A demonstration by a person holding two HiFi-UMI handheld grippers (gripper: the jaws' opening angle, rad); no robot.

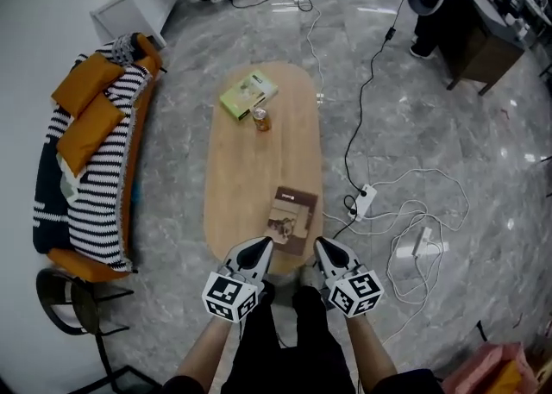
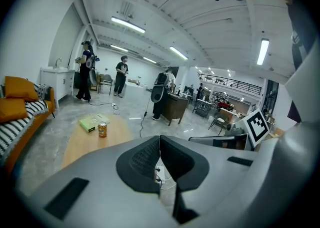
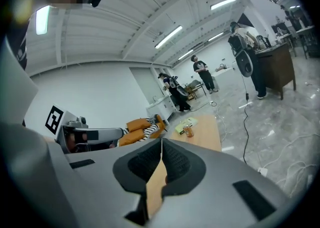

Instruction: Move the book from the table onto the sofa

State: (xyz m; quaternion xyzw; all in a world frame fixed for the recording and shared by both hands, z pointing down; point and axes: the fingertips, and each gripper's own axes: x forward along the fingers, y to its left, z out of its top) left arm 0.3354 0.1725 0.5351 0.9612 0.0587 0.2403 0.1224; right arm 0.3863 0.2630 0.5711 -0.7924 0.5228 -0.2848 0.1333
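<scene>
One brown book point(image 1: 291, 220) flat on table point(image 1: 246, 168), long axis along table's length.

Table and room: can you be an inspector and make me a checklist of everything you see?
Surface: oval wooden table, mostly bare.
Job's things: brown book lies flat at the table's near end; sofa stands to the left, with a striped blanket and orange cushions on it.
Clutter: green book and can at the far end.
Claws: left claw and right claw are both shut, holding nothing, at the table's near edge by the brown book.
Cables: cords and power strip on the floor right of the table.
Surroundings: grey floor, desk, white cabinet, stool.
</scene>
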